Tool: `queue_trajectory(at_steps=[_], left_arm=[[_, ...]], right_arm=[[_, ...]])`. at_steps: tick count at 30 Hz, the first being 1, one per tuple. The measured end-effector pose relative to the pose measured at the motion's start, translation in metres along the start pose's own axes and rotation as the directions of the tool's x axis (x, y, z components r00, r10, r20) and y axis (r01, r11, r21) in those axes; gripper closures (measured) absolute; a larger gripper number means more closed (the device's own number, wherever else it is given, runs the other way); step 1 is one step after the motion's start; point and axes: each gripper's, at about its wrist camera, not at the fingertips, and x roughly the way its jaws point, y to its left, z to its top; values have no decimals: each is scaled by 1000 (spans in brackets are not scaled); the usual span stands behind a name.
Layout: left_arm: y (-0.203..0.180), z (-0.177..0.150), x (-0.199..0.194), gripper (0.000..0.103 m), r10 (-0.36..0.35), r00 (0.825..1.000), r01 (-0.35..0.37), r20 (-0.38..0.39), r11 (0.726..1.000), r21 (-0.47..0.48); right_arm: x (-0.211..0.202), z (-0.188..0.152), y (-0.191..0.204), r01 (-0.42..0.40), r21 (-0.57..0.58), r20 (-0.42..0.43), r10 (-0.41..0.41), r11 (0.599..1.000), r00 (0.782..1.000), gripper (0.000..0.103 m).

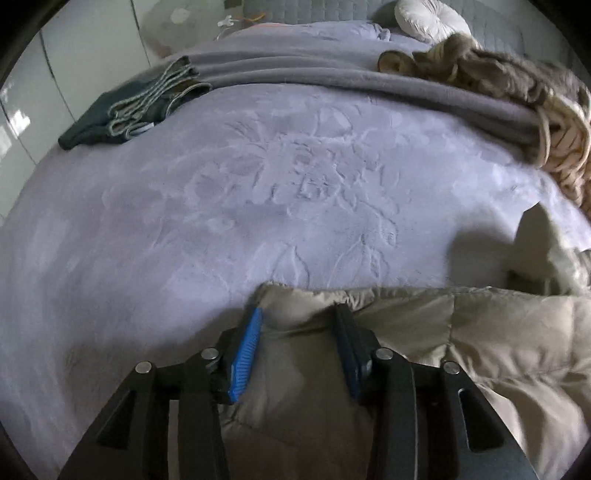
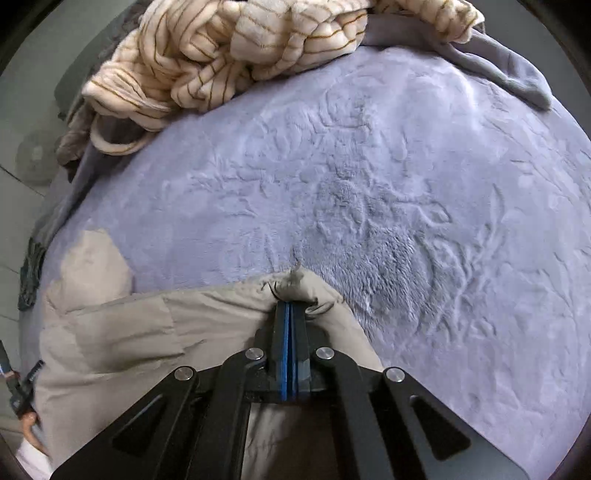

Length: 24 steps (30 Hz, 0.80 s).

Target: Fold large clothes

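A beige quilted puffer jacket (image 1: 461, 332) lies on the lavender embossed bed blanket (image 1: 258, 184), along the near edge. My left gripper (image 1: 297, 314) is open, its blue-padded fingers straddling a puffed corner of the jacket without closing on it. In the right wrist view the same jacket (image 2: 147, 325) spreads to the lower left. My right gripper (image 2: 290, 308) is shut on the jacket's bunched edge, where a small dark cord sticks out. The other hand-held gripper (image 2: 18, 384) shows at the far left edge.
Folded dark jeans (image 1: 129, 110) lie at the blanket's far left. A grey blanket (image 1: 332, 77) runs across the back. A cream striped fuzzy throw (image 2: 229, 55) is heaped at the far side, and a white pillow (image 1: 428, 18) sits beyond.
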Motion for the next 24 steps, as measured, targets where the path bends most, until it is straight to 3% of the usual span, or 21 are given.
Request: queue_trajectory(at_steps=[5,9,15,18,20,24], left_arm=[[-6,2,-1,58,53,999,-53,3,998,20],[-2,0,-25,58,83,996,-84,14,996,24],[2,-15,-65,58,63,998,-64,12,996,63],[4,-26,-80,21,59,998,-59,-2,997,55],[7,-34,-94,21,44,999,-44,10,998,39],[9,-51,-107,21,10,999,-9,-42,999,33]], right_arm=[[11,4,15,59,-58,8,-59,997,998,103],[-9,5,18,67,-67,25,-65,995,998,99],[-48,-12,19,11,-29,59,-9,1000,998,99],[-64,-23,21,-31,-12,60,31,999,998,99],[-73,-32,24,-50,-9,57,51,999,997,99],[-89,-54,26,-81,3,36,81,997,996,98]])
